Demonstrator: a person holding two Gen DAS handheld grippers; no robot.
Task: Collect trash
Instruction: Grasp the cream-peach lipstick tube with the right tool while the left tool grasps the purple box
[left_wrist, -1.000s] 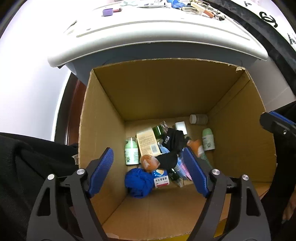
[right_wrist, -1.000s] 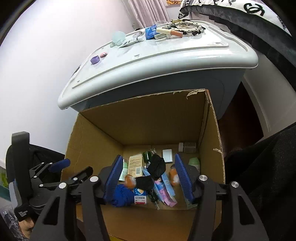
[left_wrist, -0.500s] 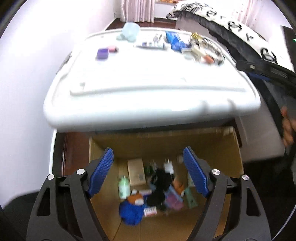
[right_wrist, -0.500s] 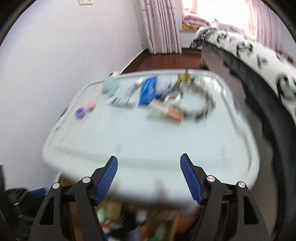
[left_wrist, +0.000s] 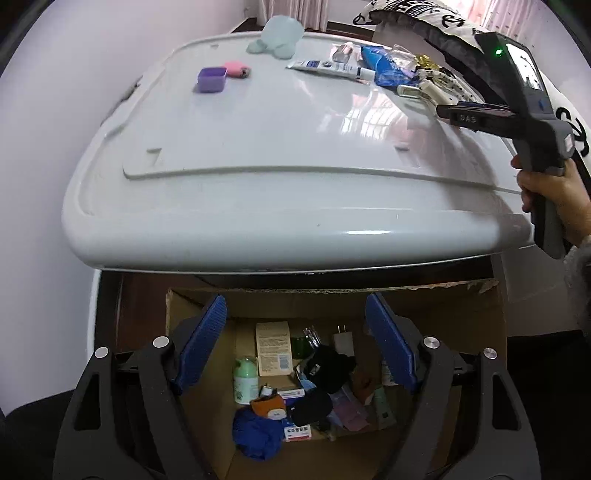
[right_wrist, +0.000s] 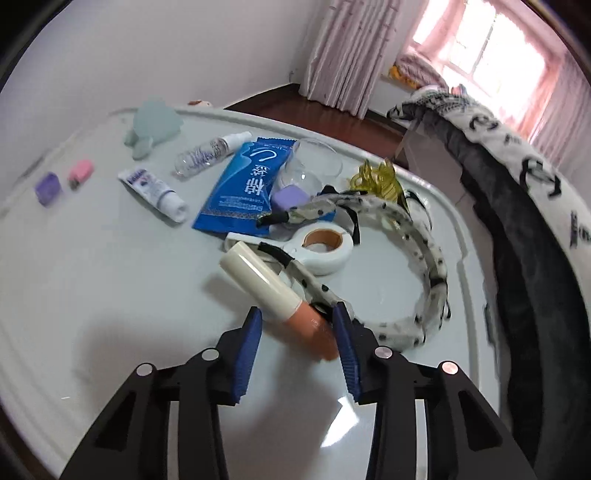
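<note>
Right gripper (right_wrist: 297, 330), fingers spread and not yet pinching, straddling the orange end of the cream-and-orange cylindrical tube (right_wrist: 275, 295) lying slantwise across their gap on the white plastic bench (right_wrist: 110, 295); left gripper (left_wrist: 295, 347), fingers spread and empty, well apart over the brown cardboard box (left_wrist: 476, 325).

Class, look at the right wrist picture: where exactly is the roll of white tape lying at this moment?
The roll of white tape lies on the grey bin lid, right of centre, just beyond the cream-capped tube, with the blue packet to its left and the spotted headband curving around it.
</note>
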